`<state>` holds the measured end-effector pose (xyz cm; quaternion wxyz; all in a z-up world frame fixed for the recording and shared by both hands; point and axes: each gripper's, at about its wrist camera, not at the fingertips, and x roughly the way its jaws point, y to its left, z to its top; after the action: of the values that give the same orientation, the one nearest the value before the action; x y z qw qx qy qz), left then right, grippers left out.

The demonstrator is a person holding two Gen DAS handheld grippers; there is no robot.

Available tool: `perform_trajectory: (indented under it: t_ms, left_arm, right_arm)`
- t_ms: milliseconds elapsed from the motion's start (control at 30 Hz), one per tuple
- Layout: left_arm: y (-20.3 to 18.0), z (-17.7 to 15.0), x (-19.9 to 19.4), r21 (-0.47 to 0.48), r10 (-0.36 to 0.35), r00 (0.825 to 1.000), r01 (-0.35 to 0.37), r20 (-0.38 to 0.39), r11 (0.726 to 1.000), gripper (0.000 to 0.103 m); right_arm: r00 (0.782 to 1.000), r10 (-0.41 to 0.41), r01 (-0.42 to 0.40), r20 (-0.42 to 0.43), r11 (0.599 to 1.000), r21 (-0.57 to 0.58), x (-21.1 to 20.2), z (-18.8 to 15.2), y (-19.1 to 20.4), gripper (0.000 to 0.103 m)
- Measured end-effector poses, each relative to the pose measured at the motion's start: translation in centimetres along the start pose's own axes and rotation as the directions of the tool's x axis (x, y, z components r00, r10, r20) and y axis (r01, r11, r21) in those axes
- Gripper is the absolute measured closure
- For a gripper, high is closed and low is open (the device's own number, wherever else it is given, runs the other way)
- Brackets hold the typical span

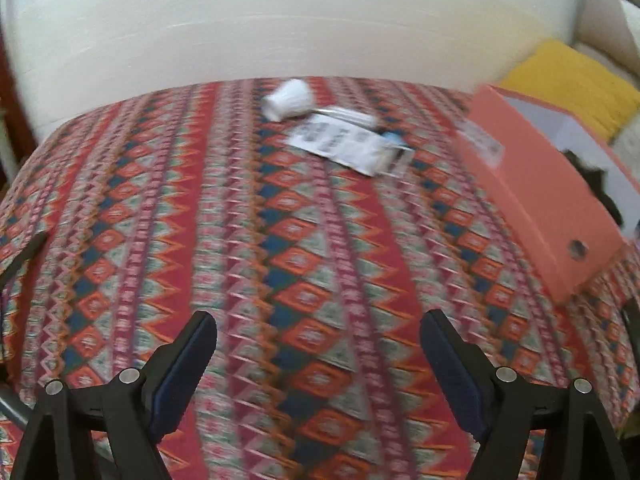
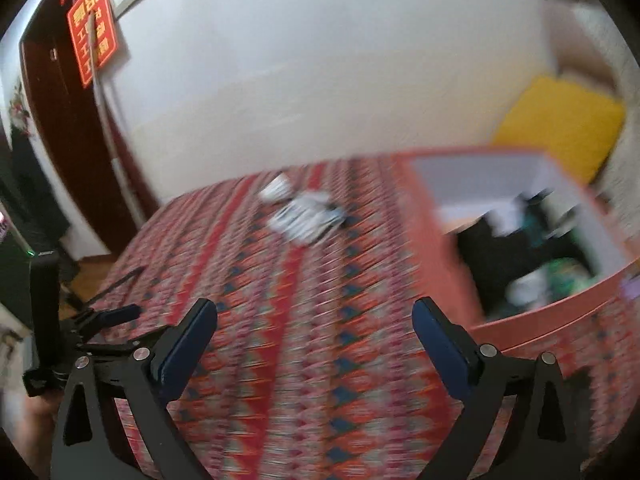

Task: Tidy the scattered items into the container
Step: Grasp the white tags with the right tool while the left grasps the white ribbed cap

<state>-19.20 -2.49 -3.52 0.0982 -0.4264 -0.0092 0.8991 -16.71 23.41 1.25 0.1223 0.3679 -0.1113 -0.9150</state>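
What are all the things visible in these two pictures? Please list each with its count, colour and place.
shuttlecock: 1, white, far side of cloth
printed packet: 1, white and black, beside shuttlecock
box: 1, salmon outside, white inside, open, right side; holds blurred dark, white and green items
patterned cloth: 1, red, covers table
cushion: 1, yellow, behind box
sign: 1, red with yellow characters, on wall
left claw: 1, black, open, empty
right claw: 1, black, open, empty

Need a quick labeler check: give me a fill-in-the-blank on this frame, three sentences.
1. Both the left tool and the right tool are ____ and hold nothing.
2. The box is ____ in colour.
3. The white shuttlecock lies on the patterned ____, beside a printed packet.

Missing words: open; orange; cloth
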Motion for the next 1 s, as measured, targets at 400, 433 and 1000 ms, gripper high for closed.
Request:
perform_trajectory:
  t_ms: [400, 433, 1000]
  left_arm:
    - [0.5, 12.7, 12.8, 0.116, 0.004, 1.0, -0.008, 0.027, 0.993, 0.016]
    - [0.3, 13.9, 14.5, 0.136, 0.006, 1.0, -0.009, 0.019, 0.991, 0.016]
    - [0.7, 22.6, 33.0, 0.212, 0.02, 0.997, -0.004, -0.077, 0.977, 0.06]
  right_arm:
    - [0.993, 0.063, -0.026, -0.103, 0.944, 0.328, 17.6, 1.1, -4.2, 0.003]
    - [0.992, 0.063, -0.02, -0.113, 0.936, 0.351, 18.9, 1.4, -5.0, 0.003]
    - [0.988, 0.121, -0.076, -0.095, 0.92, 0.385, 31.3, 8.1, -7.9, 0.08]
